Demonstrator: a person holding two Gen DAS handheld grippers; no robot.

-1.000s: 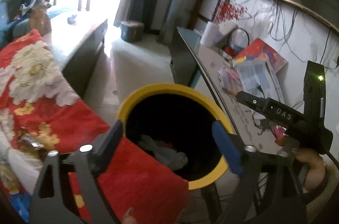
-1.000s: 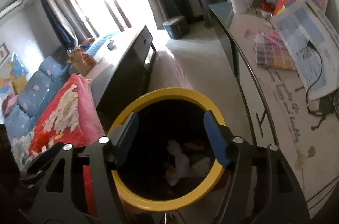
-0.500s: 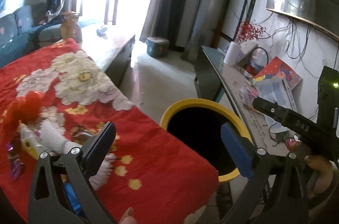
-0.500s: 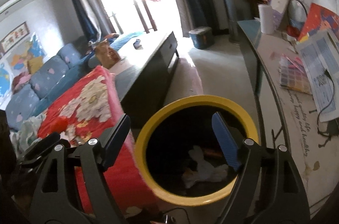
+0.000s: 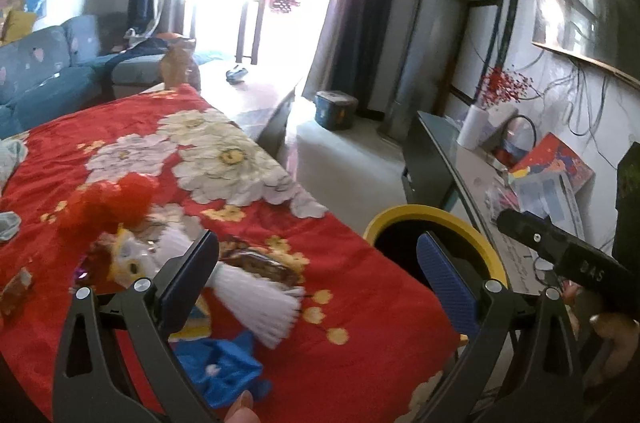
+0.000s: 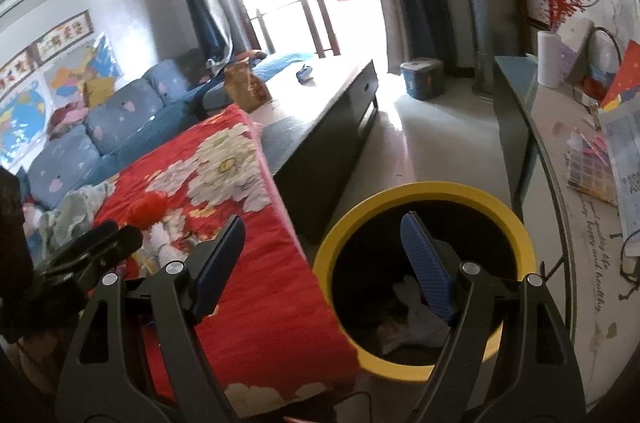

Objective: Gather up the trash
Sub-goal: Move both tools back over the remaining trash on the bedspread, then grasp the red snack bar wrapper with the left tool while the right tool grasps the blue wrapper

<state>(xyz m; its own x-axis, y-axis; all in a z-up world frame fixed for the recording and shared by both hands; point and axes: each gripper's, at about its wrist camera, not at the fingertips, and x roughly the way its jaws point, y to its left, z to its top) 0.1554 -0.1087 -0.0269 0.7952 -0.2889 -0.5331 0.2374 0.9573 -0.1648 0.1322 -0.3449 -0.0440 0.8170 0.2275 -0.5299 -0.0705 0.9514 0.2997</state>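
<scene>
Right now both grippers are empty, with their jaws spread wide and nothing between the pads. Seen from the left wrist view, the left gripper (image 5: 316, 277) hangs over a red flowered blanket (image 5: 360, 303) that fills the left and middle of the frame. Litter lies on that blanket at lower left: a white bristly brush-like piece (image 5: 256, 297), a crumpled blue wrapper (image 5: 218, 369) just below it, and a red fluffy ball (image 5: 110, 203) above and to the left. The white piece runs on a slant from upper left to lower right, and its upper end sits just behind the left-hand finger (image 5: 188, 279), so it lies left of the gap between the jaws. The left gripper looks the nearer of the two to this litter.

The yellow-rimmed bin (image 6: 424, 263) stands at lower right in the right wrist view, hard against the blanket's right edge, with pale scraps (image 6: 412, 319) already at its bottom. The right gripper (image 6: 320, 263) hovers above the blanket edge and the bin mouth. A glass-topped side table (image 6: 568, 223) crowds the bin from the right, so free room lies mostly over the blanket and above the bin.
</scene>
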